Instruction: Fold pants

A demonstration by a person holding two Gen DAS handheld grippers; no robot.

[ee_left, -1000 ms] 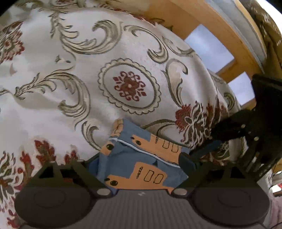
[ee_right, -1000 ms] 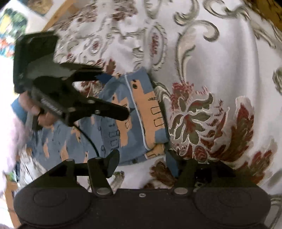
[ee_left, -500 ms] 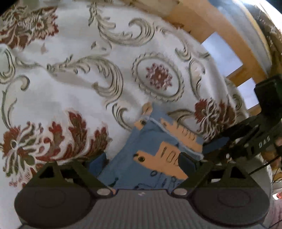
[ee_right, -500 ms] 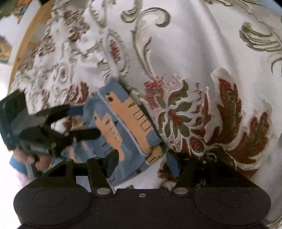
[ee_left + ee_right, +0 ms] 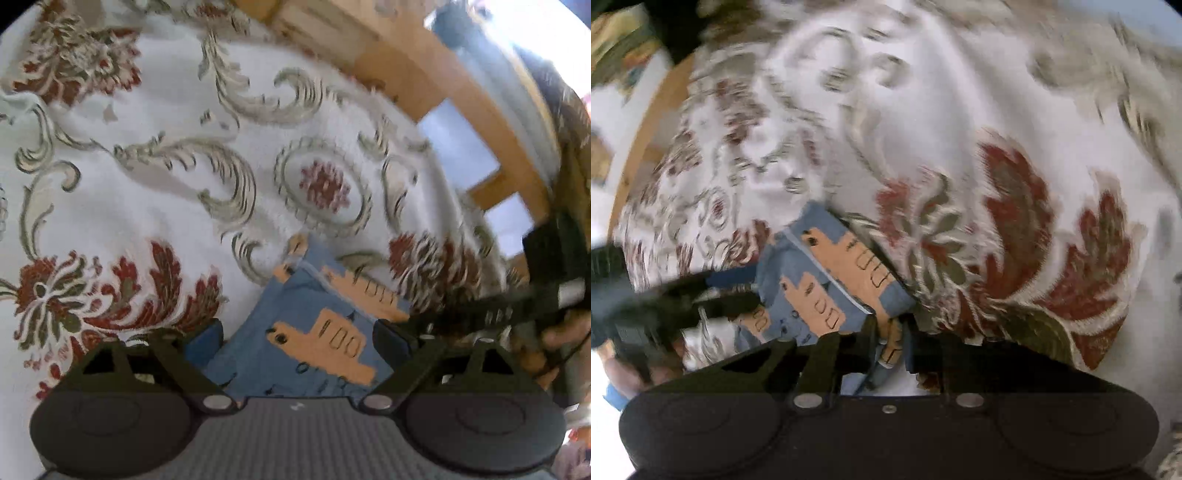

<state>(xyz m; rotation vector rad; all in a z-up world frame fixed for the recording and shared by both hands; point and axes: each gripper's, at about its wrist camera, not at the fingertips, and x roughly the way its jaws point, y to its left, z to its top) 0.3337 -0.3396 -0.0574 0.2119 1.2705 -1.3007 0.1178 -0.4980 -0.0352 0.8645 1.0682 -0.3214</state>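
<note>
We are pinching the blue pants (image 5: 827, 280) in the right hand-held gripper (image 5: 886, 343), its jaws narrowed on cloth. Our left hand-held gripper (image 5: 297, 332) is standing wide over them on the patterned bedspread (image 5: 147, 192).

Soft matt cloth pants (image 5: 314, 332) lie on a woven brocade bedspread (image 5: 147, 192) beside a smooth wooden frame (image 5: 424, 74).

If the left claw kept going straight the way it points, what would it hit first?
Most likely the pants, lying between the open left claw fingers; beyond them only the patterned cloth. Depth is unclear.
</note>
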